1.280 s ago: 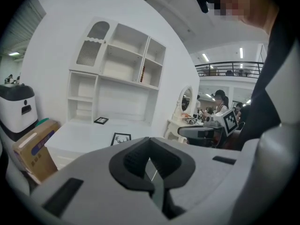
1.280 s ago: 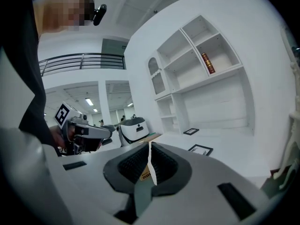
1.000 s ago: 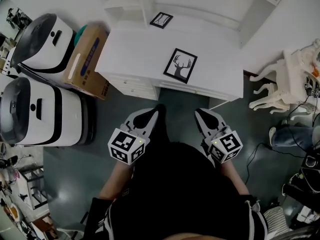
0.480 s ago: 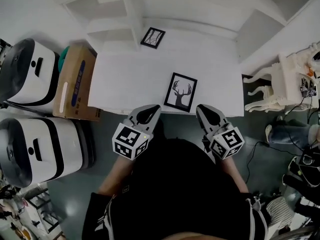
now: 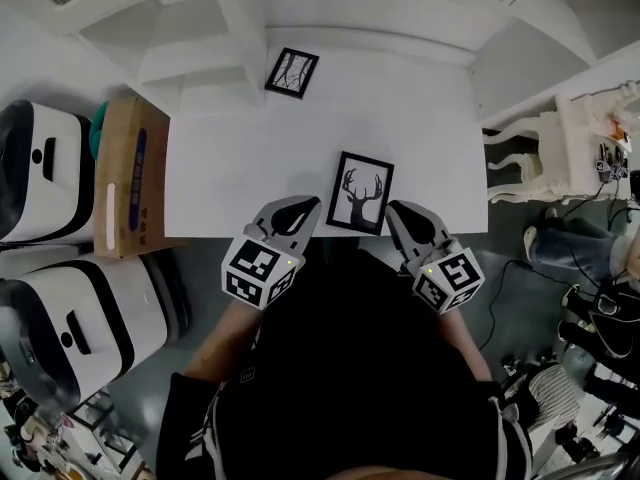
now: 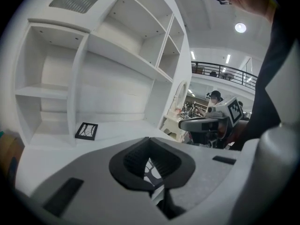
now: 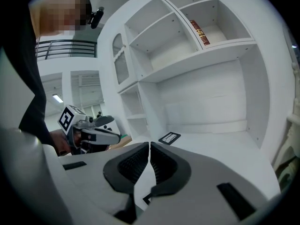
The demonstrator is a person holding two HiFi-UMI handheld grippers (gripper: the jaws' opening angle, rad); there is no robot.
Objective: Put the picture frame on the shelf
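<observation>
At the front of the white desk (image 5: 240, 168), the deer picture frame (image 5: 361, 192) lies flat between the left gripper (image 5: 300, 209) and right gripper (image 5: 399, 214), both closed and empty

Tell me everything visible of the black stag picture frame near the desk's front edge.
The black rectangular picture frame holds a white print of a dark antlered stag's head. It lies flat, face up, slightly skewed, at the front edge of the white desk top, between the left gripper and right gripper, both shut; neither appears to touch it.
</observation>
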